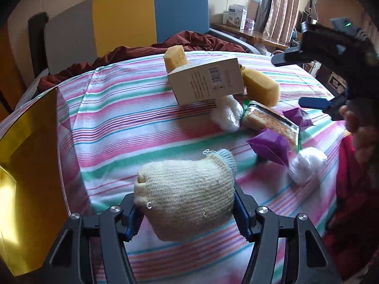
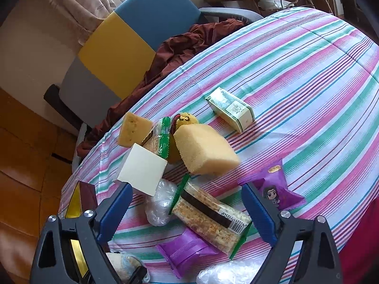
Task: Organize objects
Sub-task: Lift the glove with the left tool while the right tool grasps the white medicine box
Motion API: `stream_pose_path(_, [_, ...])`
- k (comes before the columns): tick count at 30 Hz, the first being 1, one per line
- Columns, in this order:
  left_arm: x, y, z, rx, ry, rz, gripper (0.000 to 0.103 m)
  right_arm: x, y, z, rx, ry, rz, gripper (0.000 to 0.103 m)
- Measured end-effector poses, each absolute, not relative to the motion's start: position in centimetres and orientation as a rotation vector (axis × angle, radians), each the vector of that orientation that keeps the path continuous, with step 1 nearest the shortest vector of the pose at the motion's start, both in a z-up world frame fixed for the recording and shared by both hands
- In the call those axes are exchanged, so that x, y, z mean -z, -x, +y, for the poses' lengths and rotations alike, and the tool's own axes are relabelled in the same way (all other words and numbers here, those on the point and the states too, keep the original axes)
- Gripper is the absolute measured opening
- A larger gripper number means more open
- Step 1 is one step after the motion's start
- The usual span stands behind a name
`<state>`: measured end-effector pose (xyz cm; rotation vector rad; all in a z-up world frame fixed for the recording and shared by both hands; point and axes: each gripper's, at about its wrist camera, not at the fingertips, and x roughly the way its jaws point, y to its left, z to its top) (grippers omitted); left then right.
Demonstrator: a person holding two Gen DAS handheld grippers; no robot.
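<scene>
The left gripper (image 1: 184,213) clasps a rolled knitted sock (image 1: 187,196) between its pads, lifted above the striped cloth (image 1: 123,118). The right gripper (image 2: 187,215) stands spread wide, holding nothing; a clear-wrapped snack bar (image 2: 208,217) lies on the cloth between its fingers. Farther off sit purple packets (image 2: 274,187), sponges (image 2: 206,151) and a white box (image 1: 208,80).

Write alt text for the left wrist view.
The left tool grips a knitted beige sponge pouch above a striped bedspread. Beyond lie a cardboard box, yellow sponges and purple snack packets; the right tool stands open.
</scene>
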<state>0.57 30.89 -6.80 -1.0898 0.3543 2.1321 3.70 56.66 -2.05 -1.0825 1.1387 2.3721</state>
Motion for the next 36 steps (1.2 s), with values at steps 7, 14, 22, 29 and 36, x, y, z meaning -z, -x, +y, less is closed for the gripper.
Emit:
stream_pose_path(7, [3.6,-2.0,28.0,-2.135,1.01,0.307,0.065,0.8,-2.6,55.1,-2.448,1.1,1.059,0.095])
stream_pose_path(14, [1.4,-1.7,24.8,-2.17,0.967,0.249,0.065,-1.6,4.5,53.7,-2.523,1.14,0.873,0.095])
stream_pose_path(22, [1.0,-0.3,20.0,-2.24,1.014,0.149,0.065,2.0,7.8,49.6,-2.525,1.423,0.884,0.095])
stream_pose_path(29, [0.8,0.5,16.5,-2.31,1.052,0.09,0.065,2.6,7.2,43.7,-2.595,1.566,0.665,0.094])
stream_pose_path(36, [0.4,0.7,12.5,-2.382,1.057,0.034,0.065,-1.1,7.2,41.8,-2.703,1.597,0.386,0.087])
